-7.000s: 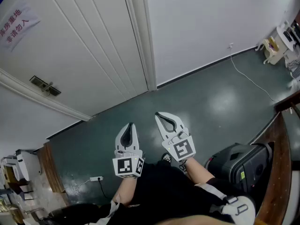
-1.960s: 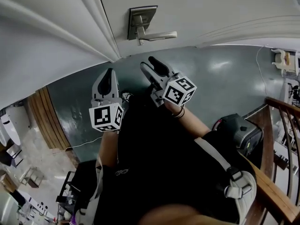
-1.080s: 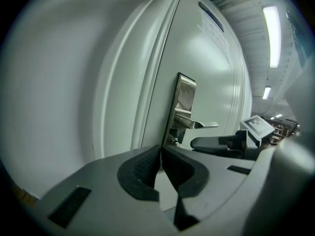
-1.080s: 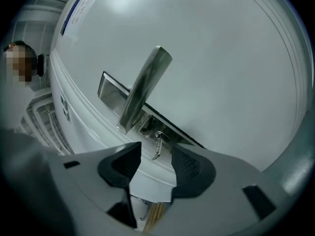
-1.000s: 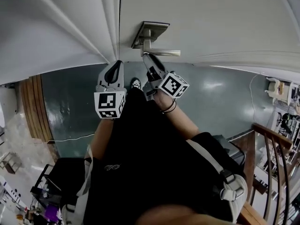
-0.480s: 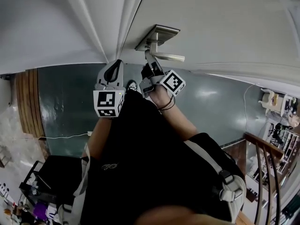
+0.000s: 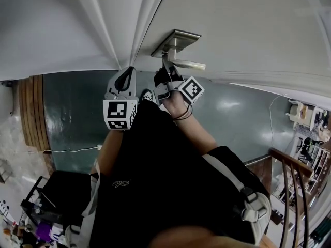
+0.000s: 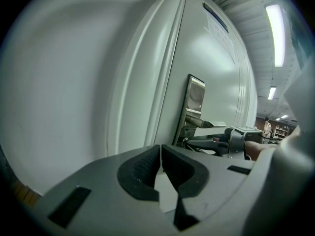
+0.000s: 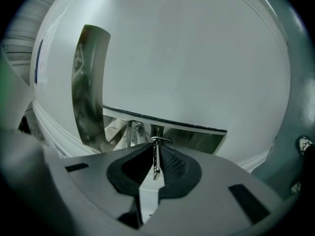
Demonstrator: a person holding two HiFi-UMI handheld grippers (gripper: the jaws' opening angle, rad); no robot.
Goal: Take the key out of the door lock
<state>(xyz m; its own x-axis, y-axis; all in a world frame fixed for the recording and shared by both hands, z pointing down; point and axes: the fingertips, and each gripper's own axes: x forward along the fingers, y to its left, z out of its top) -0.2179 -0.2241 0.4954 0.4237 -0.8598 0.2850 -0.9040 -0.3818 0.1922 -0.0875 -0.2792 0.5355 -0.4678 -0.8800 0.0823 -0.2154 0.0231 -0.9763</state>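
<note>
Key (image 9: 155, 157): seen edge-on as a thin metal strip, upright between the pads of the right gripper (image 9: 155, 149). Its far end has a small loop just under the lever handle (image 9: 192, 139), close to the lock plate (image 9: 88, 82). The keyhole is hidden behind the jaw tips, so I cannot tell how deep the key sits.

Right gripper, jaws: they have just been closing and now stand nearly together, clamped on the key from left and right.

Right hand, pose: in the head view the forearm reaches away from the body toward the door (image 7: 248, 25). The right gripper (image 7: 165, 67) points about level at the lock plate (image 7: 176, 39), its tips directly below the lever handle (image 7: 189, 64). Its marker cube (image 7: 190, 90) is turned toward the near right. A dark band circles the wrist.

Left gripper (image 7: 129, 71): held just left of the right one, tilted slightly down and aimed at the door frame (image 7: 139, 19), apart from it. Its marker cube (image 7: 120, 114) faces the camera. In the left gripper view the jaws (image 8: 161, 154) are closed pad to pad with nothing between them. The lock plate (image 8: 194, 102) and the right gripper lie to the far right.

Grey-green floor (image 7: 72, 112) below.
</note>
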